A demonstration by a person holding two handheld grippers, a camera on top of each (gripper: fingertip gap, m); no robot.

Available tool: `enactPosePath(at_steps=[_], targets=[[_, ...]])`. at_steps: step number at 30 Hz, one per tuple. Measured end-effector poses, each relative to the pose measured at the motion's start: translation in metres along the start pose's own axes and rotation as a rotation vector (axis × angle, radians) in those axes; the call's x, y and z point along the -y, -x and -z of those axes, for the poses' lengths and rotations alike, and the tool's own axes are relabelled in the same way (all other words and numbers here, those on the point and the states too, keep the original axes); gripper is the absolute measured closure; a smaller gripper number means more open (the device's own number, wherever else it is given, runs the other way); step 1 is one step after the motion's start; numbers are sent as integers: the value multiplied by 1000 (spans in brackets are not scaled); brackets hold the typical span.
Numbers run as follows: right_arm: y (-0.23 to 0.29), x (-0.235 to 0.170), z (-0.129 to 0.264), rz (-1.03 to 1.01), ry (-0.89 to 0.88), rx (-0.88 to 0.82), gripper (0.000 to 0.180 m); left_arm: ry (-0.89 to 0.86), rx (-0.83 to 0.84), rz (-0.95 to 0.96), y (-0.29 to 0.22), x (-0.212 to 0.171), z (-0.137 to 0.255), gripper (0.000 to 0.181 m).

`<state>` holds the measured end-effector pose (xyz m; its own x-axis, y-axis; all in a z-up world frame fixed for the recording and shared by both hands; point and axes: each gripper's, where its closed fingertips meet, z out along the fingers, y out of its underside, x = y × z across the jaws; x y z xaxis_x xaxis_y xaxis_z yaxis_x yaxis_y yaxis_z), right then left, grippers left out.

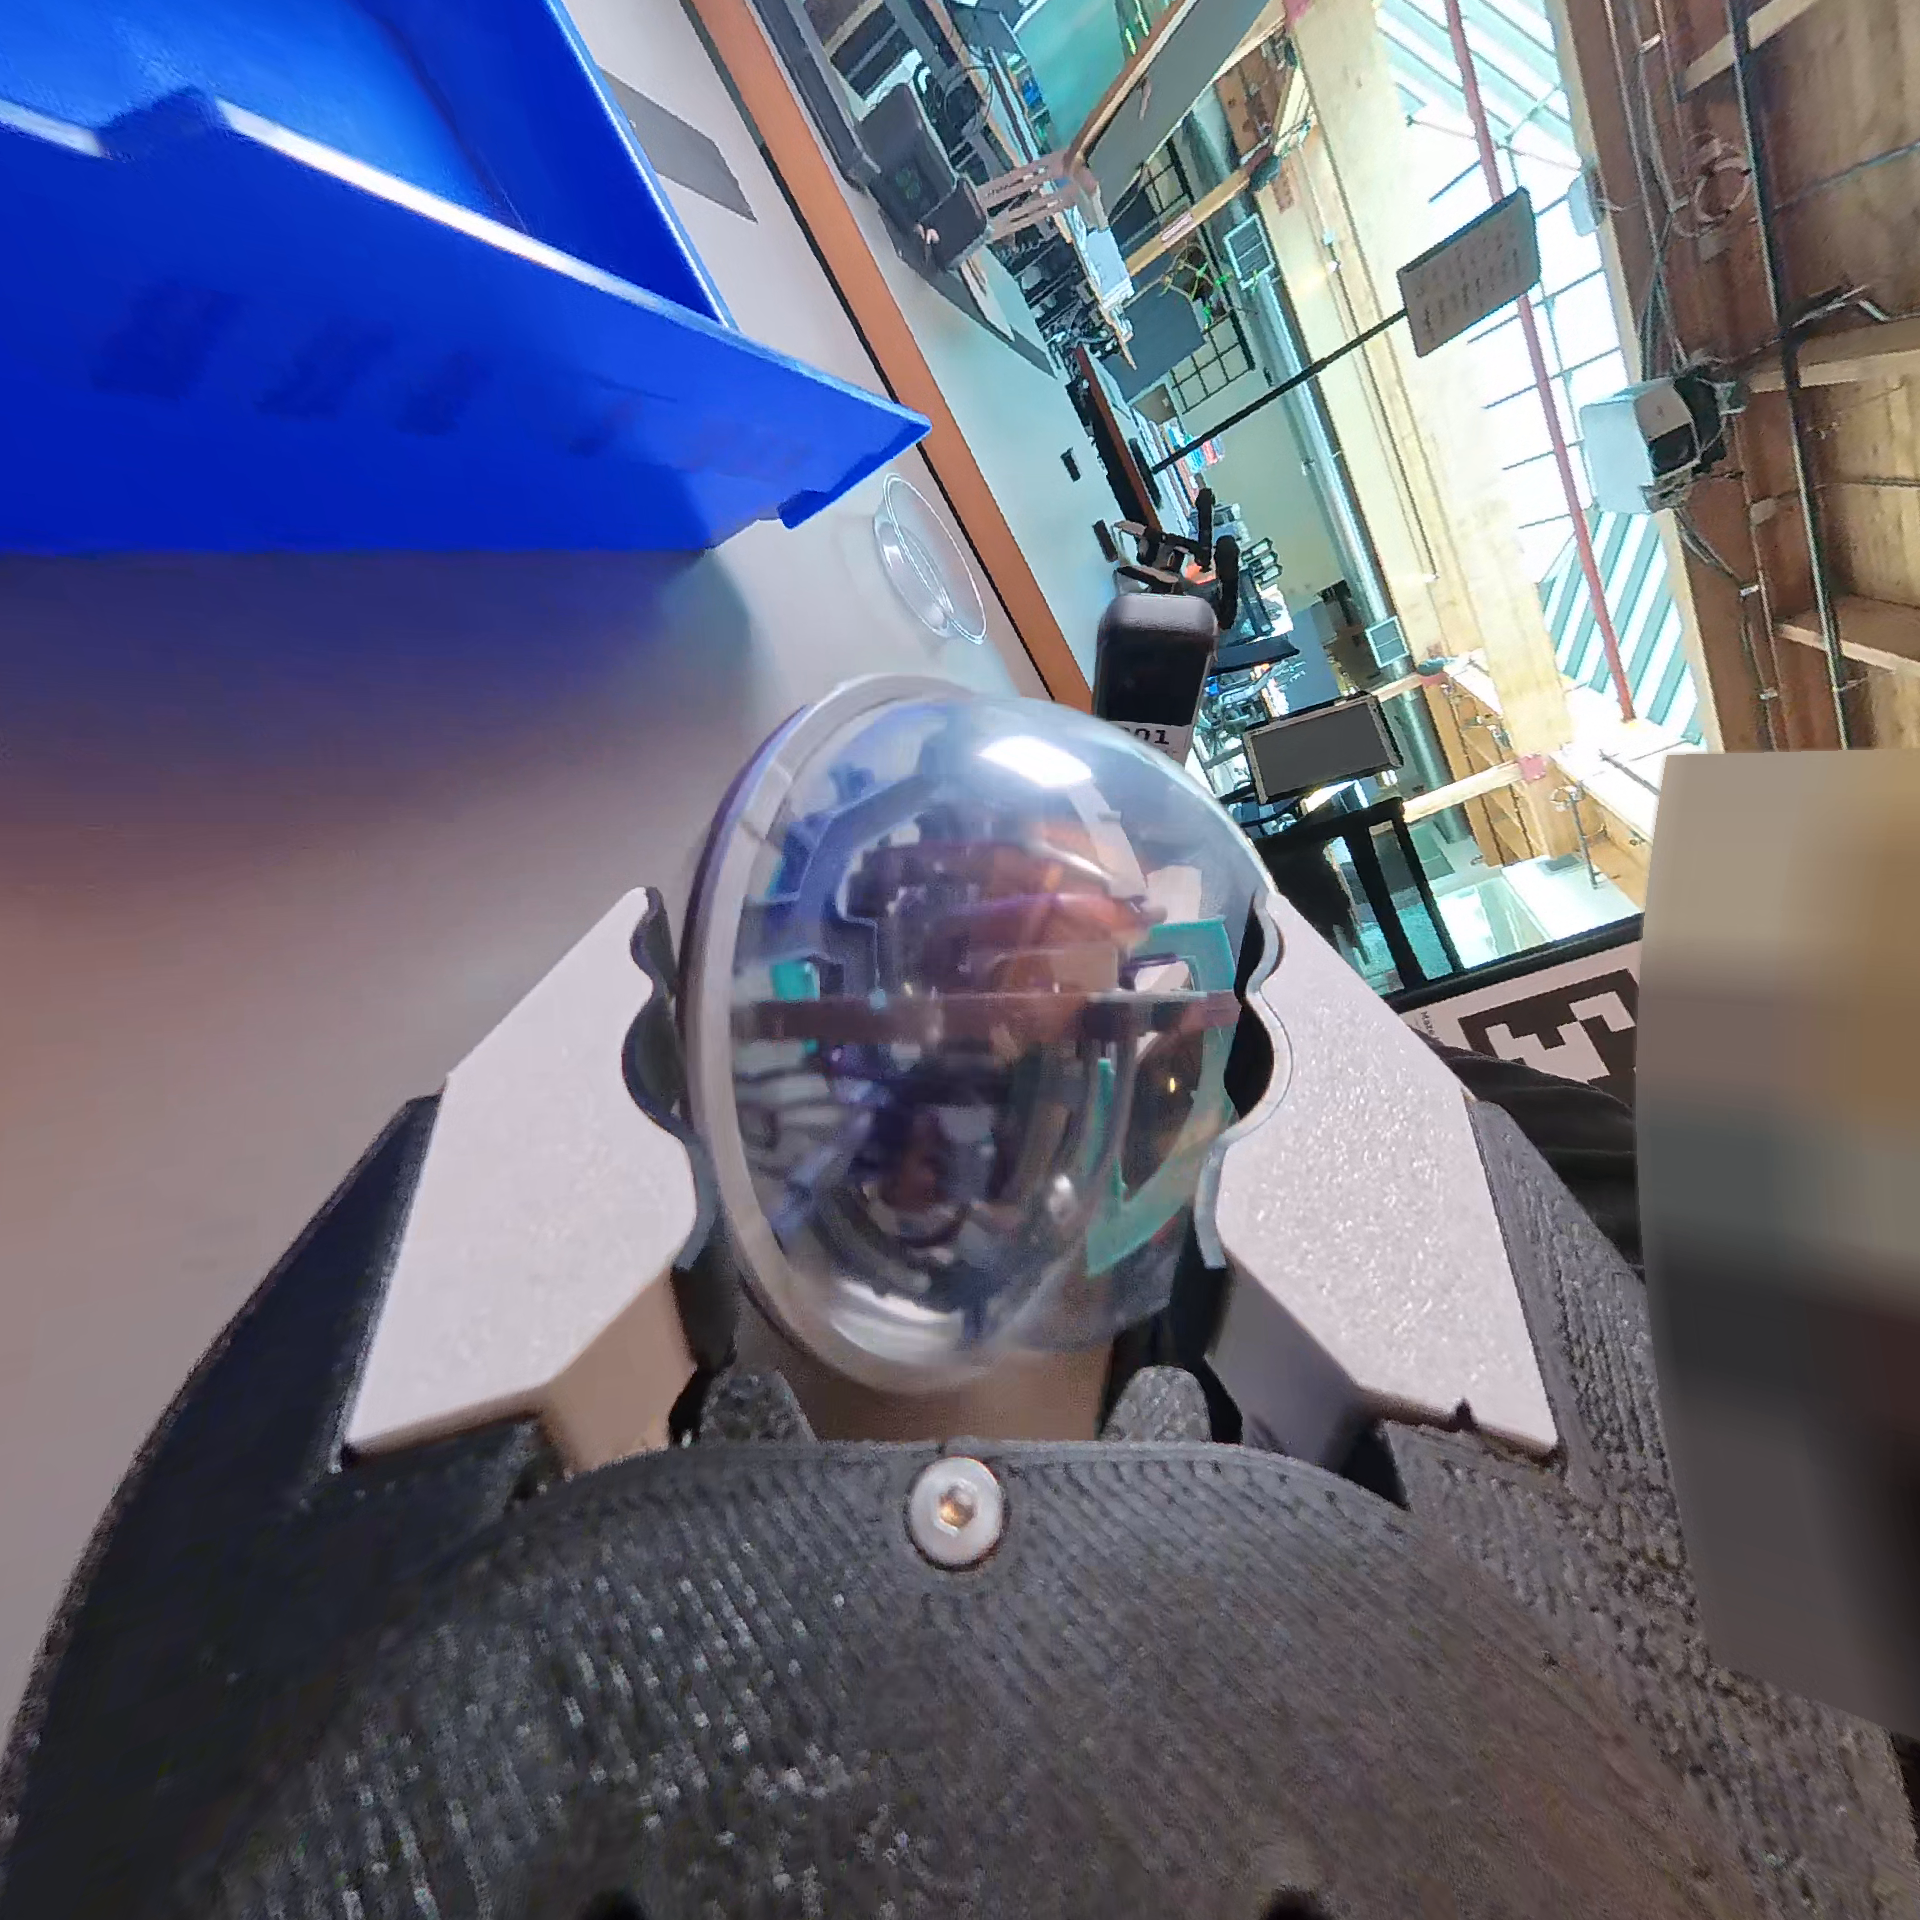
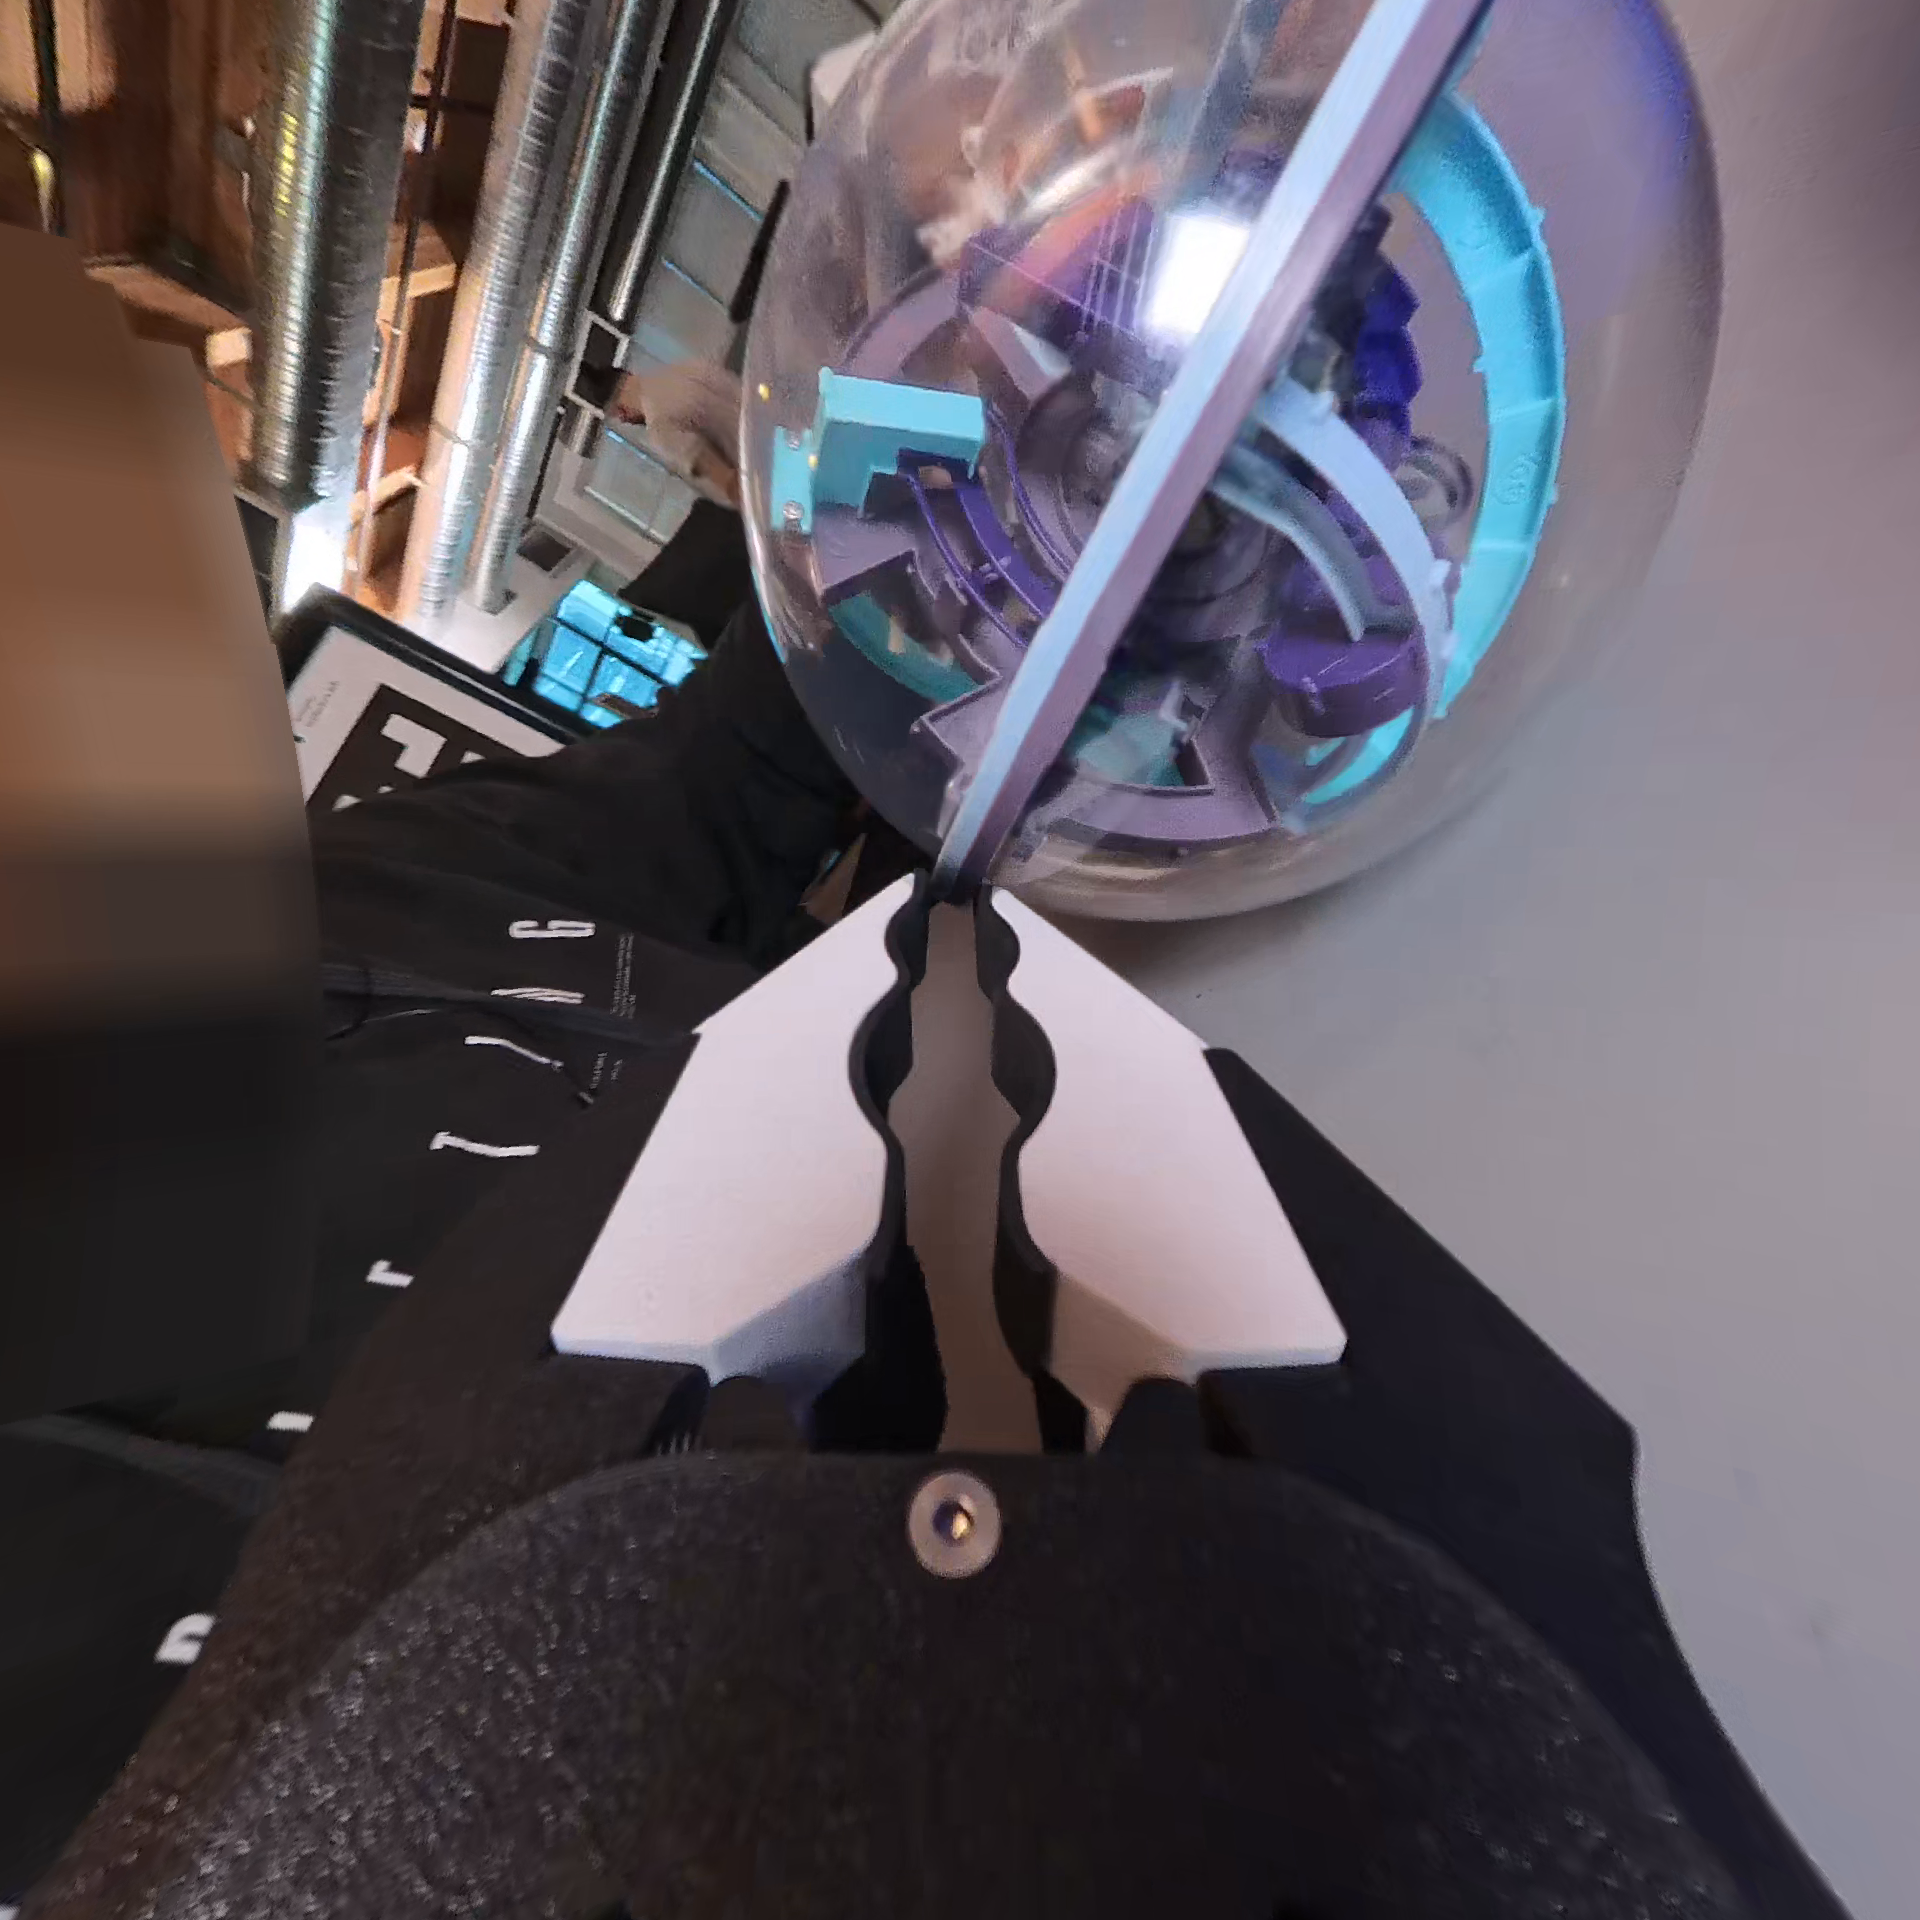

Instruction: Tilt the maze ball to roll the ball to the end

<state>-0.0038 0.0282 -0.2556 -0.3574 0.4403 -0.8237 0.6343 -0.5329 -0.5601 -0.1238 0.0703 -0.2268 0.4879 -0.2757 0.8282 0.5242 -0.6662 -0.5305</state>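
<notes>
1. My left claw (image 1: pixel 961 1049) is spread wide around the clear plastic maze ball (image 1: pixel 966 1049), a sphere packed with purple and teal tracks; its grey fingers (image 1: pixel 540 1174) press both flanks.
2. My right claw (image 2: pixel 948 902) is nearly closed, its tips pinching the ball's pale blue equator rim (image 2: pixel 1226 457) at the lower edge.
3. The ball sits ahead of that claw, over the grey tabletop (image 2: pixel 1558 1091); whether it touches, I cannot tell.
4. A person's black garment (image 2: pixel 468 1039) lies left.
5. Farther off in the left view, a blue plastic bin (image 1: pixel 343 343) and a small clear dish (image 1: pixel 928 566) rest on the table.
</notes>
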Motion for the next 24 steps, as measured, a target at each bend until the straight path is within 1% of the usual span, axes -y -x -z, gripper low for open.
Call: enactPosePath(at_steps=[2, 4, 5, 6, 8, 10, 11, 13, 16, 17, 20, 22, 24], targets=[[1, 7, 4, 76, -36, -31, 174, -6, -9, -14, 2, -1, 3, 72], [8, 16, 8, 151, -77, -46, 175, -8, -34, 17, 5, -4, 5, 70], [12, 21, 10, 208, -100, -66, 178, -26, -46, 28, 6, -4, 7, 72], [16, 26, 12, 284, -118, -101, 180, -43, -57, 31, 8, -3, 10, 76], [20, 35, 18, 485, -124, -229, 180, -48, -55, 19, 12, -7, 15, 77], [22, 38, 21, 670, -85, -351, 180, -36, -48, -13, 12, -14, 18, 74], [25, 37, 20, 728, -67, -375, 180, -34, -43, -34, 10, -16, 19, 75], [33, 32, 13, 780, -49, -357, 180, -32, -31, -93, 4, -16, 19, 73], [30, 30, 12, 771, -50, -340, 180, -19, 2, -243, -12, -12, 16, 67], [26, 31, 14, 756, -54, -345, 177, -2, 23, -299, -17, -12, 14, 64], [15, 28, 19, 730, -36, -354, 156, 60, 49, -394, -30, -16, 3, 57], [-2, 21, 25, 714, 27, -383, 133, 97, 69, -420, -33, -18, -2, 56], [-30, 7, 31, 636, 133, -415, 110, 133, 83, -429, -34, -21, -4, 56]])
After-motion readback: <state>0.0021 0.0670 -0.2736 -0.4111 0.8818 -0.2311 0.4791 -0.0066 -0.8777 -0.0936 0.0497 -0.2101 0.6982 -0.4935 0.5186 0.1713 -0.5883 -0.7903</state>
